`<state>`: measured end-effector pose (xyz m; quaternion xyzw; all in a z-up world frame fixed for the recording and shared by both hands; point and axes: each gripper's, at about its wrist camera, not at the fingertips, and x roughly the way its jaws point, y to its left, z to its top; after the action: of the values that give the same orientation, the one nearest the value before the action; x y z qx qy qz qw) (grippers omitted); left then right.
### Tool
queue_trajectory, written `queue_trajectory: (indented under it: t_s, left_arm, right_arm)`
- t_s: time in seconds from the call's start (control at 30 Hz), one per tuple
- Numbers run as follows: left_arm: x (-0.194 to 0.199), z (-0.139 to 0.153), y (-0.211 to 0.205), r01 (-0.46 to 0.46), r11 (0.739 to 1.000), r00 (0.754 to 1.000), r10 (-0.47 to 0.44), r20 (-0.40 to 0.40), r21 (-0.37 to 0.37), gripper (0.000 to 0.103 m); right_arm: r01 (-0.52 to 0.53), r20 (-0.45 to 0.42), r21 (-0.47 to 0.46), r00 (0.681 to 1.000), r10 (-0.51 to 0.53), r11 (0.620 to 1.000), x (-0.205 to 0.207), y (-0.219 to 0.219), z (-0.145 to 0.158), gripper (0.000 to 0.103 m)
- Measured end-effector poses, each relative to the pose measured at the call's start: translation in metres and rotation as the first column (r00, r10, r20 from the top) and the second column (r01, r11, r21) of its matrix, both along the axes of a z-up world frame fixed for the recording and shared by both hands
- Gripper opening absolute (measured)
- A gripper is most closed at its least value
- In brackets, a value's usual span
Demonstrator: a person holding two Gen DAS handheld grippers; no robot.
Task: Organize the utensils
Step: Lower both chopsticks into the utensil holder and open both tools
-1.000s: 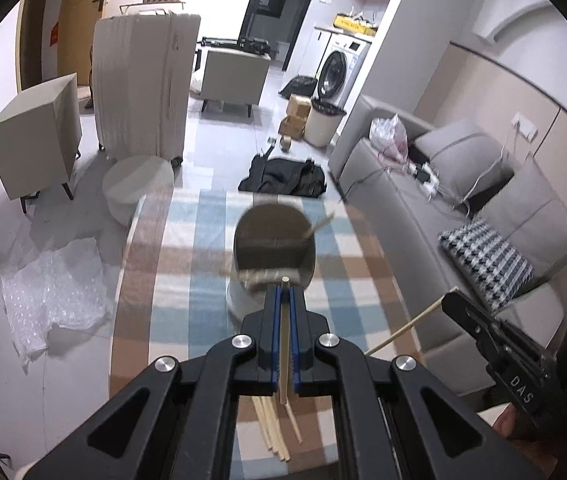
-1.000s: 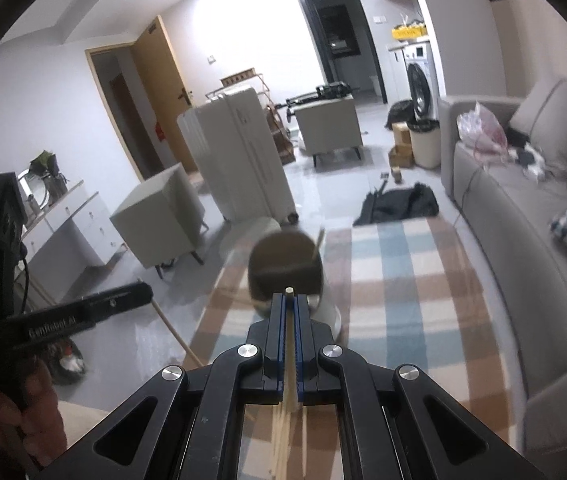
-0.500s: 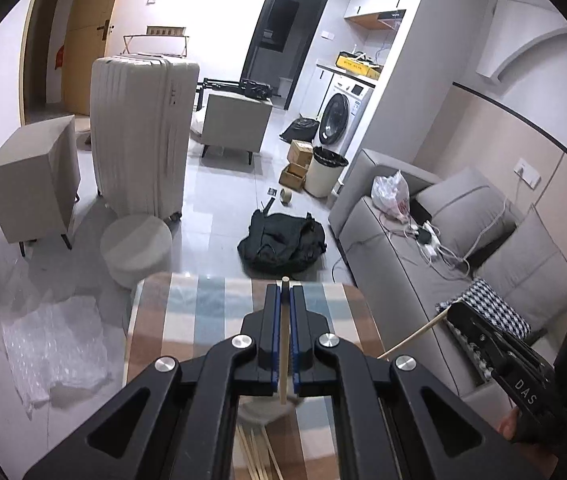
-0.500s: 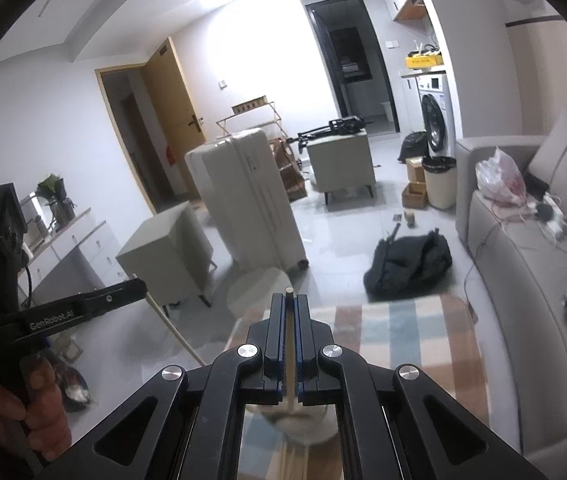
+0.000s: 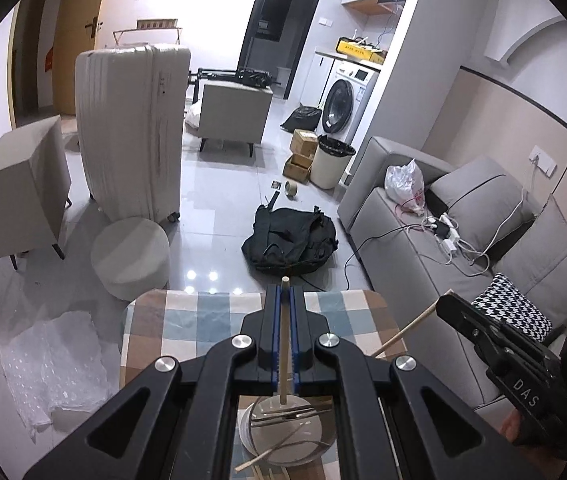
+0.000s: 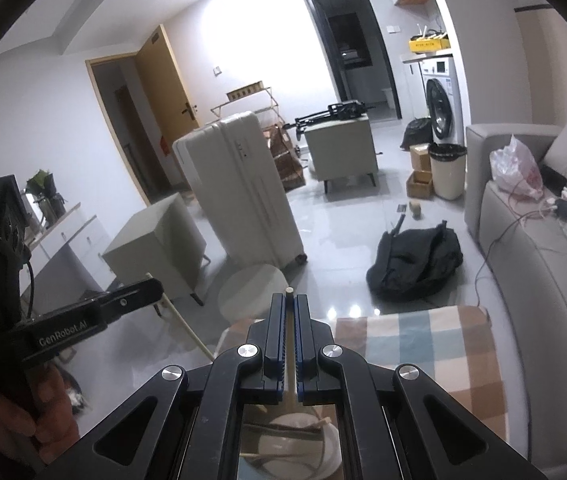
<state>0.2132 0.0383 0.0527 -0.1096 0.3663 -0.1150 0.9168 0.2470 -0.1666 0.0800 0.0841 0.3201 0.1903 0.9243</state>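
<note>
Nearest, a round holder (image 5: 283, 432) with loose chopsticks sits on the checked counter (image 5: 187, 320). Above it, the left tongs (image 5: 283, 320) clench one chopstick (image 5: 283, 344); the right tongs (image 6: 290, 332) clench another chopstick (image 6: 290, 360). Beyond lie a black bag (image 5: 289, 240) and a suitcase (image 5: 131, 128).

Chopstick (image 5: 284, 344), pale wood, slender: clamped lengthwise between blue pads, round tip just past them, lower end over the holder. Second chopstick (image 6: 290, 344), same make, pinched likewise, blunt tip showing above the pads. Utensil holder (image 5: 283, 432), round, white-rimmed, on the checked tablecloth (image 5: 187, 320): holds several pale sticks lying crosswise; more sticks lie beside its near edge.
</note>
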Motion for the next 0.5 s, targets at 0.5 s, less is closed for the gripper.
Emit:
queue_trajectory:
  t_s: [0.5]
  left_arm:
    - [0.008,-0.018,-0.006,0.051,0.999,0.997,-0.051,-0.062,0.007,0.000]
  right_arm:
    - [-0.003,-0.111,0.016,0.994,0.005,1.000,0.014,0.005,-0.049,0.004]
